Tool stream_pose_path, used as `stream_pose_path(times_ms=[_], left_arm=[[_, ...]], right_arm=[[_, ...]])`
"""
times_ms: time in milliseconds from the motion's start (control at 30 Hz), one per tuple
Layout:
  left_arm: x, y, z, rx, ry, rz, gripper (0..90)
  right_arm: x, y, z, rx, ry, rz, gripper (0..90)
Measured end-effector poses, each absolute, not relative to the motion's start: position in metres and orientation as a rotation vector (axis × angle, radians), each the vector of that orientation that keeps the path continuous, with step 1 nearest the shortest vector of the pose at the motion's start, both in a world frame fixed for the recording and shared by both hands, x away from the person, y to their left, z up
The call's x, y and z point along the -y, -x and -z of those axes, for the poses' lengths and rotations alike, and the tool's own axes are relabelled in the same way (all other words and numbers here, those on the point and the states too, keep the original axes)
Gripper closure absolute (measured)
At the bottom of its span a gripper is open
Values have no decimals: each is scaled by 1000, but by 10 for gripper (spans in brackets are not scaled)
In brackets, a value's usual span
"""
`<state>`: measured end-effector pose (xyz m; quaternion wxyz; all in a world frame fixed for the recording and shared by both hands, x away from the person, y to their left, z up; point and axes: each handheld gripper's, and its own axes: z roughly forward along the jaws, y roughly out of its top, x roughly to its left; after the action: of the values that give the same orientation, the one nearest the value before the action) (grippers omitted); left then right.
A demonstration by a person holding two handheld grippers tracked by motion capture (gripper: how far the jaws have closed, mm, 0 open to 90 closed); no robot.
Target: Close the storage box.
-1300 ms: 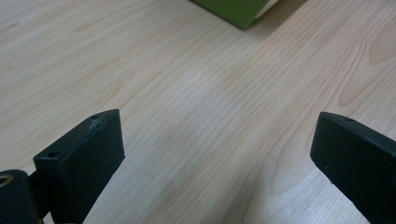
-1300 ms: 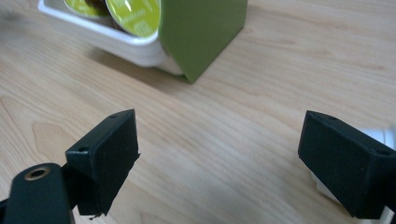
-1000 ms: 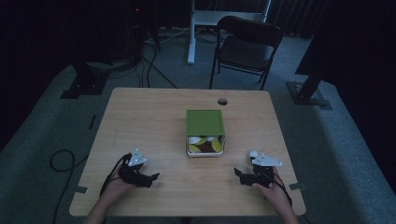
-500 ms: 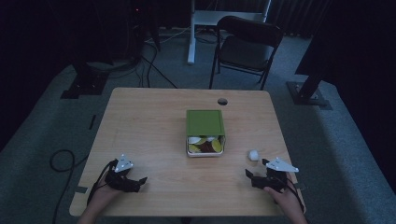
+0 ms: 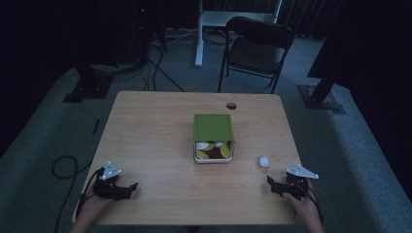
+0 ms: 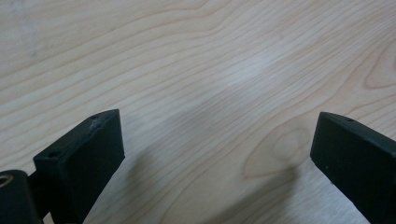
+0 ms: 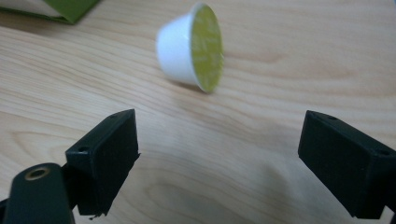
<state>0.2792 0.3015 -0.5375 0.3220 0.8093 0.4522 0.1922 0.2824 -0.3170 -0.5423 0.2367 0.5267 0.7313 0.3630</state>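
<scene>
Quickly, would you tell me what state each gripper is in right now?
Left gripper: open, holding nothing, over bare table.
Right gripper: open, holding nothing; white capsule lies on its side ahead of its fingers.

Your left gripper (image 5: 127, 187) sits low at the near left, held in your left hand (image 5: 92, 206), its jaws spread wide with nothing between them. Your right gripper (image 5: 271, 183) sits low at the near right in your right hand (image 5: 303, 206), jaws likewise wide apart and holding nothing. Both forearms come in from the near edge.
</scene>
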Motion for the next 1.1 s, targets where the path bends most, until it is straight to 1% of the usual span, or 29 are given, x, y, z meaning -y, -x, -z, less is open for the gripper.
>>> stream_pose_path(times_ms=[267, 900, 1033, 1100], left_arm=[[-314, -277, 538, -1258, -2107, -540, 29], [-335, -268, 541, -1420, -2081, -612, 29], [-337, -265, 543, -1455, -2036, -627, 28], [-337, -265, 543, -1454, -2031, -610, 28]], right_arm=[[322, -284, 550, -1995, -1499, -931, 118], [325, -288, 551, -1958, -1577, -850, 114], [325, -287, 551, -1958, -1575, -849, 115], [325, -287, 551, -1961, -1573, -850, 116]])
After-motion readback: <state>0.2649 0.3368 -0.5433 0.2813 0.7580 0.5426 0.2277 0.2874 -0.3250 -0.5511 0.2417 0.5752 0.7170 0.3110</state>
